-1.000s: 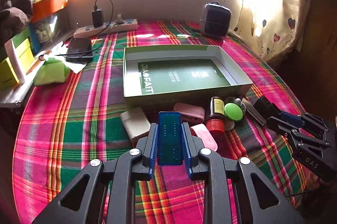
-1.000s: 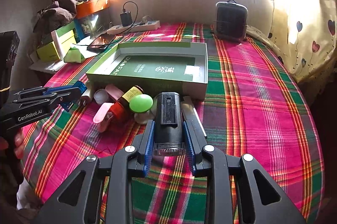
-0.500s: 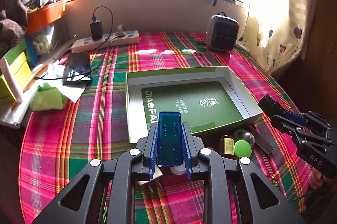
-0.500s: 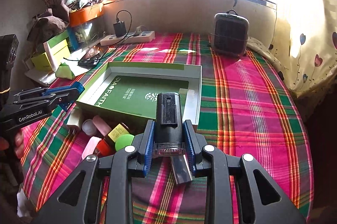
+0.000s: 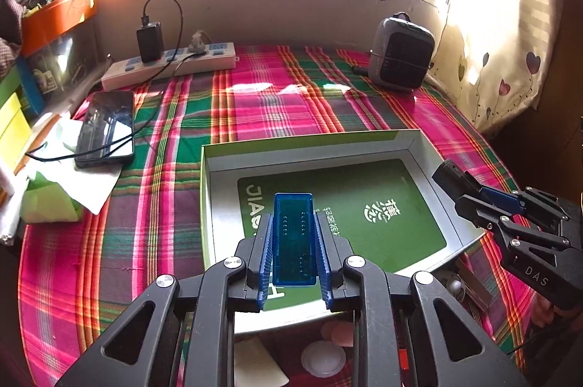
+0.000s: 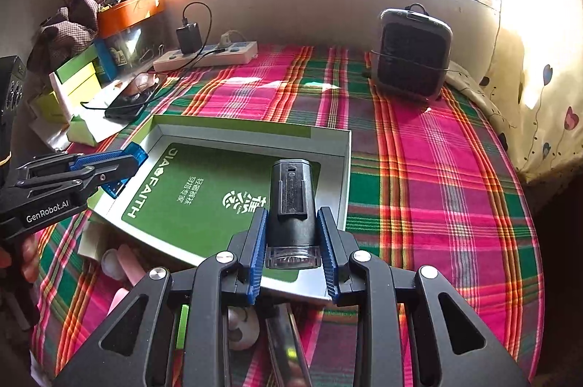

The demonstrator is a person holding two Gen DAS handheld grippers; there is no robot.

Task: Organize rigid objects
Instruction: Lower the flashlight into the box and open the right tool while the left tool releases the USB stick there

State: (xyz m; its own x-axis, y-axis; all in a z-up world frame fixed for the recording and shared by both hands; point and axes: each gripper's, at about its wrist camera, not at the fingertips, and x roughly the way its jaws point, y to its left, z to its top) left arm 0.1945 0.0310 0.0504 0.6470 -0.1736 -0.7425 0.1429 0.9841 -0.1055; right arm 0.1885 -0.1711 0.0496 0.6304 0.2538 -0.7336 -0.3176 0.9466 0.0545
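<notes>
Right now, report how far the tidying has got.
Done: nothing; the green box holds no objects. In hand: the left tool grips a blue block and the right tool a black device, both over the box. Left: small items on the tablecloth.

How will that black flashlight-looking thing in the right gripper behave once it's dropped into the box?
The black device looks rigid, so it should keep its shape. Its boxy, flat-sided body suggests it won't roll on the green box floor. The clear lens end may scratch; set it down gently.
</notes>
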